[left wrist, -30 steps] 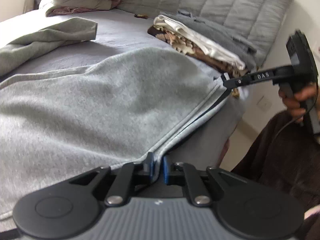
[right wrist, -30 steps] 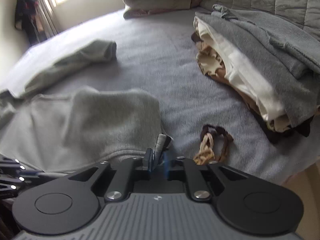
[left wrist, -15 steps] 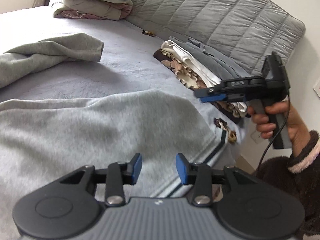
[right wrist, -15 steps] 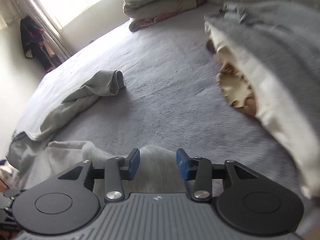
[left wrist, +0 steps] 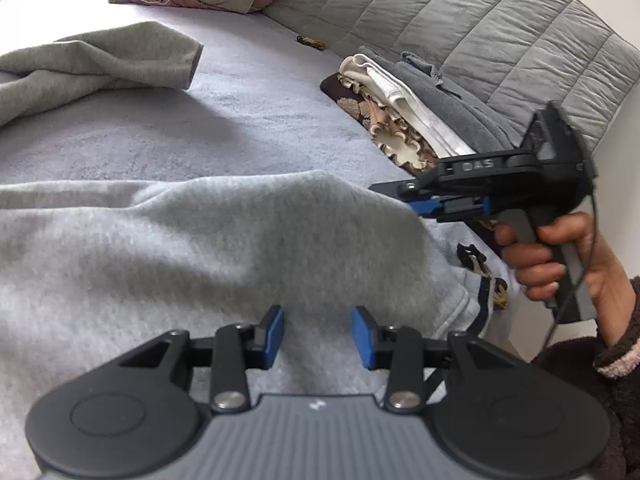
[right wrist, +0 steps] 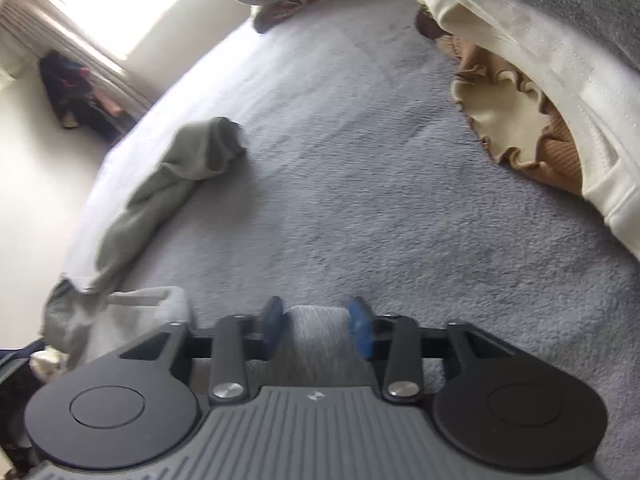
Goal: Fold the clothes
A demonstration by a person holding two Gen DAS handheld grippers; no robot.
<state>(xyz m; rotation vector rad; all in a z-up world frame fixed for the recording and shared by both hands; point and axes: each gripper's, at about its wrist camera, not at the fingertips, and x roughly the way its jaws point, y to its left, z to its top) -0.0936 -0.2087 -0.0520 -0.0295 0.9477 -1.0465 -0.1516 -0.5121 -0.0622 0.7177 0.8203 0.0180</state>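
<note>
1. The light grey garment (left wrist: 200, 248) lies spread over the near part of the bed (left wrist: 280, 120), its raised fold humped up just ahead of my left gripper (left wrist: 318, 334).
2. My left gripper hangs over that cloth with its blue pads (left wrist: 274, 334) set moderately apart; fabric shows in the gap, but the pads do not press on it (nothing gripped).
3. My right gripper (right wrist: 316, 330), seen from its own camera, has a ridge of the same grey cloth (right wrist: 316, 332) between its pads. The jaws are closing; the picture is smeared, so I cannot tell whether the pads have met the fabric.
4. From the left camera, my right gripper (left wrist: 416, 208) reaches in from the right edge, its tip at the far right side of the raised fold, my right hand (left wrist: 560, 256) on the handle.
5. A second, greener grey garment (left wrist: 100, 60) lies crumpled farther up the bed, well apart from both grippers.
6. A stack of folded clothes (left wrist: 404, 116) sits on the right of the bed against the quilted grey cover (left wrist: 480, 20).
</note>
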